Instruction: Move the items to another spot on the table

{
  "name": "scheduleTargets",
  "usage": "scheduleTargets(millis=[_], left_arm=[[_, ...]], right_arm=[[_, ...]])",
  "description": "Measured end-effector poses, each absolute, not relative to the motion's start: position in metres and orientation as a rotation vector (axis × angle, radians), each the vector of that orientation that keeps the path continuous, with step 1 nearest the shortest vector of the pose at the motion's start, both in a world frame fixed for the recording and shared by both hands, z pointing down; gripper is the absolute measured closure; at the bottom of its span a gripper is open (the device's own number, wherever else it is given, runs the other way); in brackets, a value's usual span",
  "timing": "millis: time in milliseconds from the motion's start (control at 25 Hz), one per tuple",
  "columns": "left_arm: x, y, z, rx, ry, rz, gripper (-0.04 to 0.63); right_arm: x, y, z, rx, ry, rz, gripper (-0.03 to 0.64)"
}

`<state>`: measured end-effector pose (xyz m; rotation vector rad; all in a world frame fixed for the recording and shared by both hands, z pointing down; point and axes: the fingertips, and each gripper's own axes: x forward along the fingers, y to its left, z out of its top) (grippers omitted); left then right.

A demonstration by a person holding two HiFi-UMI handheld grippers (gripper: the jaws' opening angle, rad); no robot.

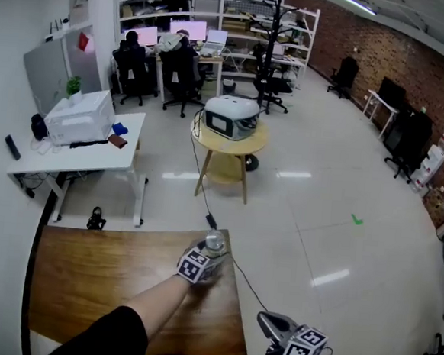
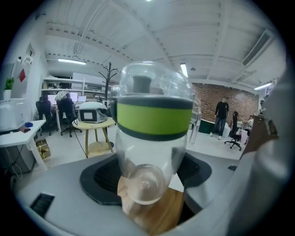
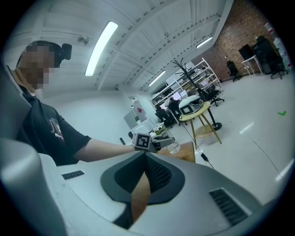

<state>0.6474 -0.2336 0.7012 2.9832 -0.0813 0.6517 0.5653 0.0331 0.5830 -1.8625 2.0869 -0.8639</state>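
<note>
A clear plastic bottle [image 1: 214,245] with a green label stands out at the far right corner of the wooden table [image 1: 92,277]. My left gripper [image 1: 204,263] is shut on it. In the left gripper view the bottle [image 2: 152,138] fills the middle, its rounded base toward the camera, and both dark pads [image 2: 103,179] touch its sides. My right gripper [image 1: 271,326] hangs low beyond the table's right edge, shut with nothing in it. From the right gripper view the left gripper [image 3: 159,143] and bottle [image 3: 174,146] show over the right gripper's [image 3: 146,156] closed pads.
Beyond the table stands a round yellow side table [image 1: 228,147] carrying a white machine, with a black cable [image 1: 205,202] running down across the floor. A white desk [image 1: 78,154] with a printer is at the left. Office chairs and shelves stand far back.
</note>
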Motion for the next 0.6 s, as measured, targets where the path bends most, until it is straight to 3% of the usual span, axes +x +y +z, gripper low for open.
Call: scheduleTargets(millis=[600], left_arm=[[0.367,-0.235,0.656,3.029,0.020,0.722,0.255]], right_arm=[[0.380,-0.053,0.558,-2.065,2.187,-0.690,0.612]])
